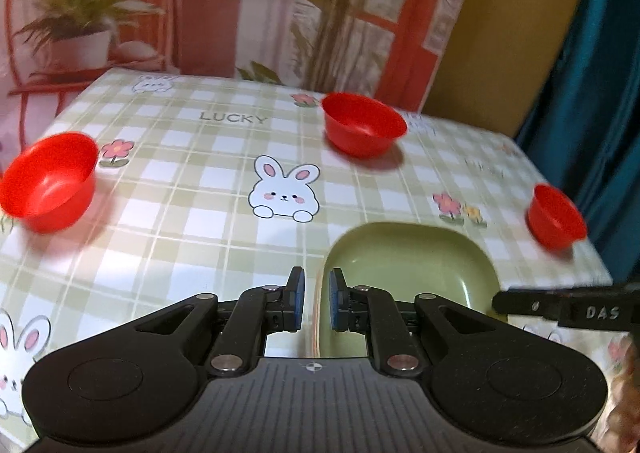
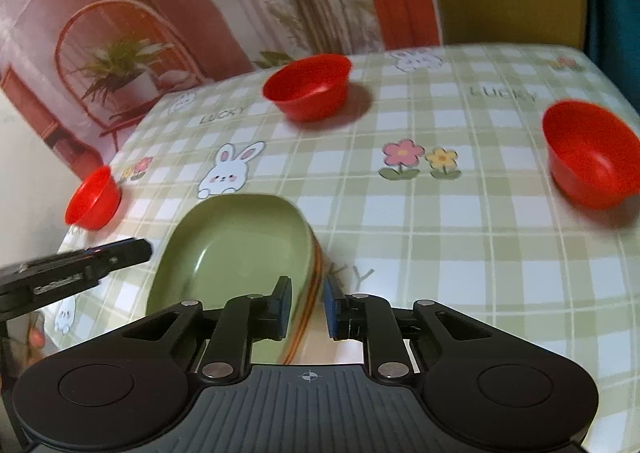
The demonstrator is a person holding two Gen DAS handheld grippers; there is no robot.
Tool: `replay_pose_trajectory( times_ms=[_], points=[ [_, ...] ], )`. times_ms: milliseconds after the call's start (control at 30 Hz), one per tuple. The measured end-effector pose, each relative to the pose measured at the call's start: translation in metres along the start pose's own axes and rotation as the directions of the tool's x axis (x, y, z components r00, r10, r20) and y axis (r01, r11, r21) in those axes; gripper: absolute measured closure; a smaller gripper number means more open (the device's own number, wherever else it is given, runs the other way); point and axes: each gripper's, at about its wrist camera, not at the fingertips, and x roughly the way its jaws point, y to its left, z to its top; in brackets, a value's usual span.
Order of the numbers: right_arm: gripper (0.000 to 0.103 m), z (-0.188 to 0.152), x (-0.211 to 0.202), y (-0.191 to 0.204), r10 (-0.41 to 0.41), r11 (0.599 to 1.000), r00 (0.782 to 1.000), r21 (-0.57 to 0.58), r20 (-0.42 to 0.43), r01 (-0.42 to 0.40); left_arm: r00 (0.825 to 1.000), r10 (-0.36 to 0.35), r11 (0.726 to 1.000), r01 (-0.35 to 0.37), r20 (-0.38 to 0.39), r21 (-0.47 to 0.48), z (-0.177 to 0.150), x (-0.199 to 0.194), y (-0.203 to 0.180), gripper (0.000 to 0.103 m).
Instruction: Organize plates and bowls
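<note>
A green square plate [image 1: 412,273] is held between both grippers over the checked table [image 1: 192,221]. My left gripper [image 1: 317,303] is shut on its left rim. My right gripper [image 2: 306,307] is shut on its right rim, where orange edge stripes show; the plate [image 2: 232,253] tilts in that view. Three red bowls stand apart on the table: one at the left [image 1: 50,181], one at the back middle [image 1: 362,125], one at the right [image 1: 556,217]. The same bowls show in the right wrist view, left [image 2: 94,199], back [image 2: 308,87] and right [image 2: 592,159].
The table's far edge meets a printed backdrop [image 1: 240,1] with plants. A yellow wall [image 1: 512,21] and teal curtain [image 1: 600,93] stand at the back right. The other gripper's finger shows at the right edge [image 1: 568,307] and, in the right wrist view, at the left [image 2: 80,265].
</note>
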Motion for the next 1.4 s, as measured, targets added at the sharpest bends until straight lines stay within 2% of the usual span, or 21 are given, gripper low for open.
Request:
replay_pose_trajectory(
  times_ms=[200, 633, 800, 1033, 1167, 1400],
  points=[
    [0.086, -0.007, 0.011, -0.011, 0.024, 0.997, 1.0, 0.072, -0.013, -0.023, 1.0, 0.008, 0.999, -0.007, 0.014, -0.044, -0.003, 0.0, 0.002, 0.089],
    [0.085, -0.013, 0.014, -0.012, 0.035, 0.996, 0.999, 0.079, -0.008, -0.034, 0.999, 0.011, 0.999, -0.012, -0.035, -0.045, -0.012, 0.011, 0.004, 0.088],
    [0.085, -0.015, 0.011, -0.008, 0.036, 0.997, 0.999, 0.062, 0.02, -0.037, 0.999, 0.009, 0.998, -0.012, -0.04, -0.059, -0.015, 0.011, 0.007, 0.087],
    [0.085, -0.015, 0.001, 0.004, 0.04, 0.999, 0.996, -0.003, 0.077, -0.039, 1.0, -0.004, 0.999, 0.003, -0.01, -0.044, -0.018, 0.004, 0.002, 0.087],
    [0.079, -0.012, -0.004, 0.008, 0.042, 0.999, 0.994, -0.022, 0.097, -0.04, 1.0, -0.014, 0.999, 0.015, 0.013, -0.051, -0.013, -0.003, 0.003, 0.087],
    [0.077, 0.007, -0.014, 0.017, 0.07, 0.997, 0.991, -0.022, 0.114, -0.068, 0.998, -0.02, 0.996, 0.025, 0.067, -0.083, 0.017, -0.031, 0.023, 0.087]
  ],
)
